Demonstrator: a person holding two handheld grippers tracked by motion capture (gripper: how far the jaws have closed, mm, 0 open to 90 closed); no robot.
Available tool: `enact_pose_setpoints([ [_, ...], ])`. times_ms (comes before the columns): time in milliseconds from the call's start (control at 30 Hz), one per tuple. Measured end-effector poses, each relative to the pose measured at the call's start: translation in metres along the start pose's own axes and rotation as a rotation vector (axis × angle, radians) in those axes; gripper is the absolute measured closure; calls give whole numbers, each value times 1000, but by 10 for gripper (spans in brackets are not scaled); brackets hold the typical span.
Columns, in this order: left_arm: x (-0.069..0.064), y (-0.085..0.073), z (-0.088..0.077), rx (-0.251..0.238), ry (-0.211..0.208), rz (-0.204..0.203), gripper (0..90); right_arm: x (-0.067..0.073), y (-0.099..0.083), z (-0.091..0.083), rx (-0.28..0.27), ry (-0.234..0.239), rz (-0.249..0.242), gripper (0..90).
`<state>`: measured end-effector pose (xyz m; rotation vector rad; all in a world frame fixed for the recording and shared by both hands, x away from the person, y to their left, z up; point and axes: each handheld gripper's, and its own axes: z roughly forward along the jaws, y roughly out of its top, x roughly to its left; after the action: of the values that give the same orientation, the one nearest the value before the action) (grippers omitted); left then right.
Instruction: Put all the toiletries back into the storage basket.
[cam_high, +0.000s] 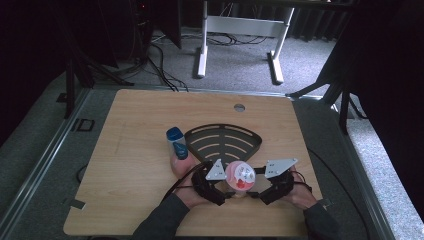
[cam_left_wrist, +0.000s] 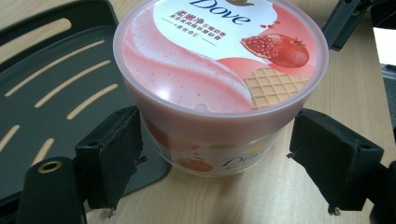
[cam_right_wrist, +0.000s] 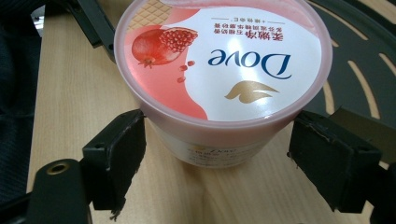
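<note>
A round Dove tub (cam_high: 240, 176) with a pink pomegranate lid stands on the wooden table at the near edge of a black slotted tray (cam_high: 200, 137). My left gripper (cam_high: 225, 192) faces it from the left and my right gripper (cam_high: 256, 192) from the right. In the left gripper view the tub (cam_left_wrist: 219, 60) sits between the two pads of the left gripper (cam_left_wrist: 215, 158), which are spread wide at its near side, with the tray (cam_left_wrist: 28, 46) to the left. The right gripper view shows the tub (cam_right_wrist: 219, 60) framed the same way by the right gripper (cam_right_wrist: 217, 158), beside the tray (cam_right_wrist: 350, 100).
A blue-capped bottle (cam_high: 176, 142) stands just left of the tray, close to the person's left hand. The table (cam_high: 140, 125) has a small round hole (cam_high: 239, 107) near its far edge. White desk legs (cam_high: 202, 50) stand on the floor beyond.
</note>
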<state>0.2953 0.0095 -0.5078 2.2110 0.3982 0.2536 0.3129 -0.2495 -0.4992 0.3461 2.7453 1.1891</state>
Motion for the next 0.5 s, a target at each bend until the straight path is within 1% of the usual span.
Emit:
enact_pose_setpoints([
  [367, 7, 7, -2, 0, 24, 9, 176, -10, 9, -2, 3, -9, -13, 181],
  [500, 10, 10, 0, 4, 29, 2, 176, -14, 10, -2, 6, -12, -10, 176],
])
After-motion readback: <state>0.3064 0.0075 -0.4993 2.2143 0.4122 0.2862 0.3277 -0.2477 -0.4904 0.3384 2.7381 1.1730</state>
